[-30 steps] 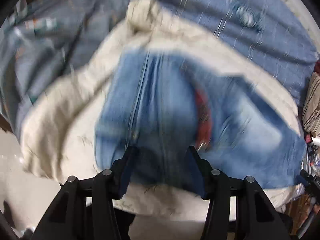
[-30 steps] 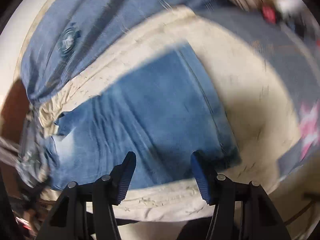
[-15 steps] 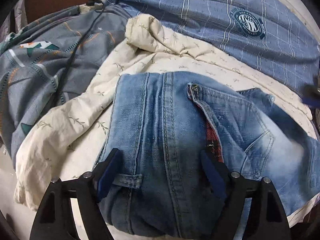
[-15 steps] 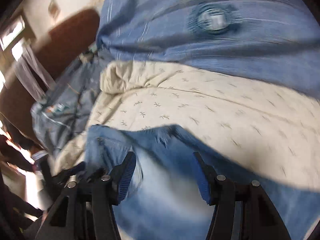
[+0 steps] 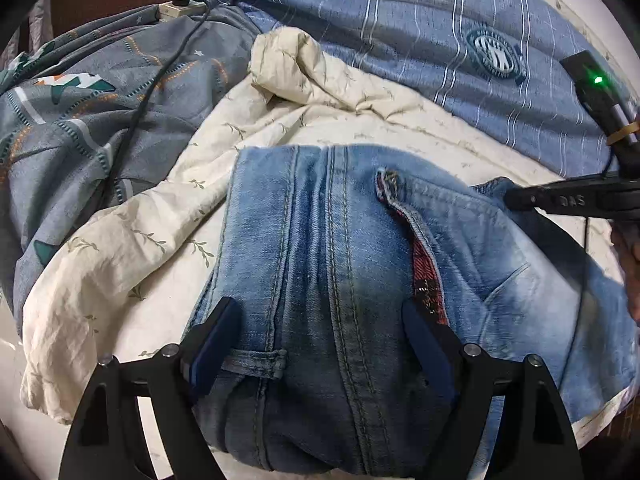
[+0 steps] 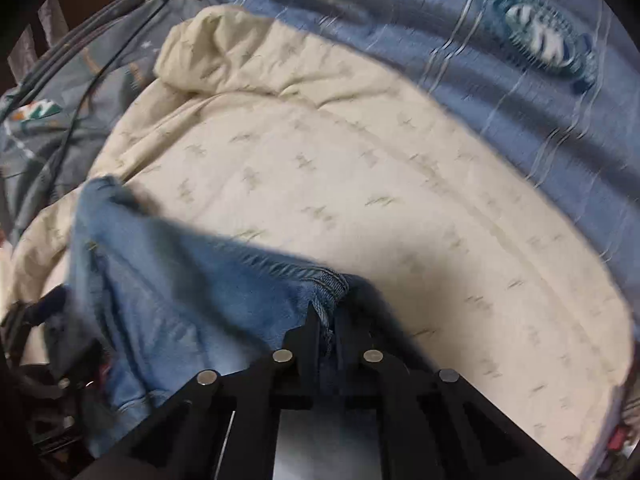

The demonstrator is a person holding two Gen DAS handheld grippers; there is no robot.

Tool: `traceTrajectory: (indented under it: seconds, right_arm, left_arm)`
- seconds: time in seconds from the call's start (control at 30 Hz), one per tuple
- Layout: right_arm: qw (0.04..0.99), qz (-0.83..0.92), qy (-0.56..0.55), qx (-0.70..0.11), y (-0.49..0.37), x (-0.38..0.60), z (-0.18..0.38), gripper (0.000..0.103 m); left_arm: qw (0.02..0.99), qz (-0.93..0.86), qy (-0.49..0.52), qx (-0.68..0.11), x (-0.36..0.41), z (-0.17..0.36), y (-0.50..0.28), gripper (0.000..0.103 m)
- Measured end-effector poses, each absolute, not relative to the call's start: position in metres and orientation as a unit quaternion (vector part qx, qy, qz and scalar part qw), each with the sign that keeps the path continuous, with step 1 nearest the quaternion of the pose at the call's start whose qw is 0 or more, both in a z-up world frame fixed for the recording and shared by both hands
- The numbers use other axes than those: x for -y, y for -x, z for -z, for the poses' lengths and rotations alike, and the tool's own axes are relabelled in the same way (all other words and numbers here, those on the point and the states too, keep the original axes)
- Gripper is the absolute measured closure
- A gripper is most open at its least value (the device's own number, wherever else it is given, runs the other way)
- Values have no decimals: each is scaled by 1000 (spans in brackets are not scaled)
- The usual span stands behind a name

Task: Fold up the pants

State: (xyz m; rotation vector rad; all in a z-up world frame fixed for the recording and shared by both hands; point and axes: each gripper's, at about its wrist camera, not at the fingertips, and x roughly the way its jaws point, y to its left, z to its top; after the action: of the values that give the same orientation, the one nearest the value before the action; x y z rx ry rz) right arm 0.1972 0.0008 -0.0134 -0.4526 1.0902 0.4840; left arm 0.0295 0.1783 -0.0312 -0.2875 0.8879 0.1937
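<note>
Light blue jeans (image 5: 340,264) lie folded on a cream leaf-print sheet (image 5: 132,248), their waistband and a belt loop nearest the left wrist camera. My left gripper (image 5: 316,312) hangs open just over them, its blue pads (image 5: 216,340) spread wide at either side of the seam. At the jeans' right edge my right gripper (image 5: 560,200) reaches in from the side. In the right wrist view the right gripper (image 6: 328,320) is shut on a hem edge of the jeans (image 6: 192,292), with denim pinched between its jaws. That view is blurred.
A blue striped quilt with a round badge (image 5: 496,56) covers the far side of the bed. On the left a grey patterned blanket (image 5: 80,120) carries a black cable (image 5: 160,76) and a plug (image 5: 176,6). A hand (image 5: 630,268) shows at the right edge.
My left gripper's jaws widened over the jeans, then held still. The right gripper swept across the bed, rolled, and closed on the jeans' edge.
</note>
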Motion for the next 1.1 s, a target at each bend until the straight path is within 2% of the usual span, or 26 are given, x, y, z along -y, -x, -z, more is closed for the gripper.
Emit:
traceTrajectory:
  seconds: [0.1, 0.17, 0.3, 0.37, 0.47, 0.53, 0.57, 0.67, 0.8, 0.87, 0.93, 0.97, 1.1]
  right_arm:
    - [812, -216, 228, -492, -202, -5, 10, 99]
    - [814, -204, 240, -488, -206, -6, 18, 99]
    - [817, -190, 212, -501, -222, 1, 38, 99]
    - [817, -196, 213, -498, -221, 1, 41, 98]
    - [823, -212, 156, -503, -221, 16, 25, 92]
    - [836, -207, 126, -493, -217, 30, 11, 84]
    - [844, -204, 109, -484, -213, 38, 1, 76]
    - [862, -196, 57, -463, -196, 58, -22, 41]
    - [836, -256, -31, -484, -177, 67, -17, 41]
    - [827, -240, -20, -507, -182, 63, 8, 41]
    - [812, -194, -11, -550, -201, 67, 44, 57]
    - [829, -189, -20, -527, -204, 73, 44, 63]
    - [836, -188, -53, -512, -203, 85, 25, 62]
  left_arm:
    - [924, -71, 159, -341, -177, 4, -7, 20]
    - [936, -54, 135, -319, -166, -5, -2, 19]
    - [894, -40, 79, -440, -145, 39, -28, 16]
    - [894, -44, 94, -435, -150, 37, -29, 15]
    - [892, -52, 98, -438, -149, 37, -30, 15]
    - [893, -53, 93, -438, -147, 37, -29, 15]
    - [893, -52, 95, -438, -147, 37, -28, 15]
    - [892, -49, 98, -438, -149, 37, -29, 15]
    - [892, -51, 98, -438, -150, 38, -31, 15]
    - [892, -50, 98, -440, -150, 38, -32, 15]
    - [892, -46, 97, -439, -150, 38, -31, 15]
    - [893, -46, 97, -438, -150, 38, -31, 15]
    - [893, -43, 100, -437, -152, 38, -31, 14]
